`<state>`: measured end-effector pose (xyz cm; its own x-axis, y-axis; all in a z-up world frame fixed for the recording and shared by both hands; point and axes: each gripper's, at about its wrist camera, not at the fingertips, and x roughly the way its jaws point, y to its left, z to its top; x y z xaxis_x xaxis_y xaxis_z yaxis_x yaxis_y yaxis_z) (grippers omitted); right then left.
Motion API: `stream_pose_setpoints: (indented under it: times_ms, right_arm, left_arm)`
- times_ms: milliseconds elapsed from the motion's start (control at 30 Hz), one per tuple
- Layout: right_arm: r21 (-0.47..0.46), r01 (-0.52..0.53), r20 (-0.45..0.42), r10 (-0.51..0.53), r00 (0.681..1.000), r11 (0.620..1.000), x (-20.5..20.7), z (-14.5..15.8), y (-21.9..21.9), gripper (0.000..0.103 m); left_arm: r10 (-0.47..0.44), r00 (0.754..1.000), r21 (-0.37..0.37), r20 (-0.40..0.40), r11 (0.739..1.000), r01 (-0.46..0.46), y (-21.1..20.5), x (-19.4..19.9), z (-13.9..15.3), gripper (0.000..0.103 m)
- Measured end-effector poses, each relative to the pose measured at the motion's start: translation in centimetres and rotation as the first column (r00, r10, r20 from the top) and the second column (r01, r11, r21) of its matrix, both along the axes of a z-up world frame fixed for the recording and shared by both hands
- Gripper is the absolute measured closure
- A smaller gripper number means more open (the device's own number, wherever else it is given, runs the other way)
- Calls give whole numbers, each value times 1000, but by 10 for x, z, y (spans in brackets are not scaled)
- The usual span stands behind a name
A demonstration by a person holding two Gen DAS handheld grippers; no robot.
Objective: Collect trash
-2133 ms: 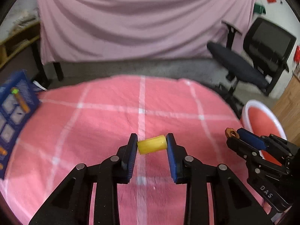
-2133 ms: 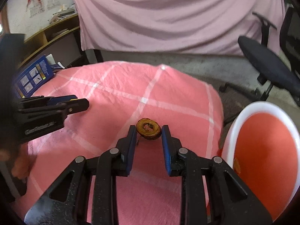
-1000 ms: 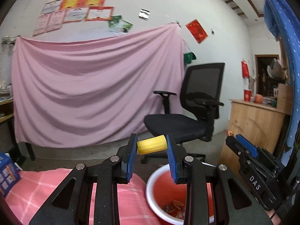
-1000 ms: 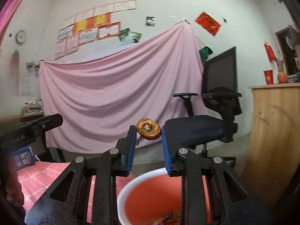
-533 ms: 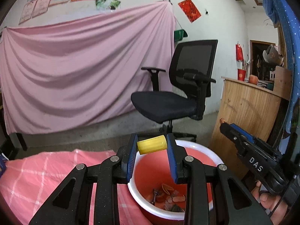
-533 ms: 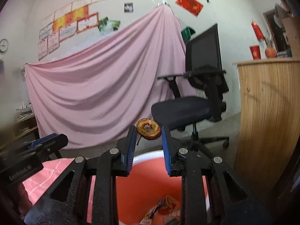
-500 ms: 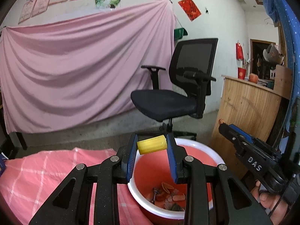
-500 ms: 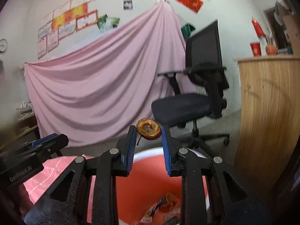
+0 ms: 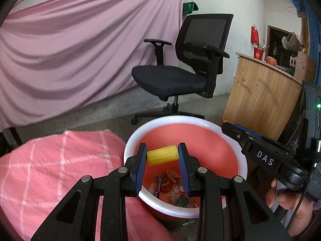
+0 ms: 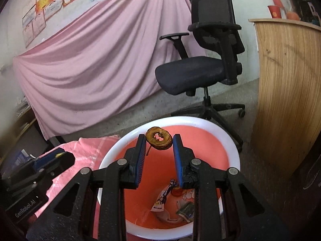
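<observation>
My left gripper (image 9: 162,156) is shut on a yellow cylinder (image 9: 162,156) and holds it above the red bin with a white rim (image 9: 210,124). My right gripper (image 10: 158,140) is shut on a brown dried ring-shaped slice (image 10: 159,138) and holds it above the same bin (image 10: 220,134). Several wrappers and scraps (image 10: 174,200) lie at the bin's bottom. The right gripper also shows in the left wrist view (image 9: 236,132), at the bin's right rim. The left gripper shows in the right wrist view (image 10: 54,156), left of the bin.
A table with a pink checked cloth (image 9: 50,170) lies left of the bin. A black office chair (image 9: 186,76) stands behind it on the grey floor. A wooden counter (image 9: 260,100) stands to the right. A pink sheet (image 9: 70,50) hangs at the back.
Both grippers have swung from the pink table over to the bin and tilted down toward its inside. Each still holds its item.
</observation>
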<state>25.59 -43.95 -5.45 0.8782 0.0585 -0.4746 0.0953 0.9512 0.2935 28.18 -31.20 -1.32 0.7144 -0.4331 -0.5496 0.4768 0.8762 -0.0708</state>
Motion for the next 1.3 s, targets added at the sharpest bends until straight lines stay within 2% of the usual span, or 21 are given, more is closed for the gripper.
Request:
stream_pose_setpoints:
  times_ms: [233,533,633,733,833,900,1067,1100,1233,1300]
  right_arm:
    - [4,-9,-36,9,999,1000,6,-5,0,57]
    - [3,11,-71,-11,997,1000,11,-9,-4,56]
    - [-3,16,-74,-17,997,1000,11,-10,-4,52]
    - [-3,21,-75,-21,997,1000,11,-9,-6,44]
    - [-6,27,-64,-27,998,1000,9,-6,-6,42]
    - [-6,30,-54,-31,998,1000,7,-3,-6,39]
    - [-10,37,-31,-37,999,999,4,2,-3,27]
    - [-11,39,-25,-39,999,999,3,3,-2,24]
    - [-4,54,15,-54,998,999,-2,11,2,8]
    - [-11,66,39,-66,997,998,-5,15,5,1]
  left_arm:
    - [6,997,-3,-80,1000,-7,0,11,-17,76]
    - [7,992,-3,-127,1000,-8,0,17,-23,72]
    - [17,992,-6,-122,1000,-18,2,18,-22,64]
    - [27,993,-4,-116,1000,-28,4,18,-20,63]
    - [43,993,0,-106,999,-43,10,17,-16,60]
    - [61,994,-2,-96,998,-61,17,17,-13,51]
    - [118,991,-31,-67,992,-120,40,13,0,42]
    - [127,990,-36,-61,991,-129,43,12,2,38]
    - [181,983,-54,-22,982,-182,58,6,13,10]
    - [218,976,-64,19,974,-216,65,0,18,6]
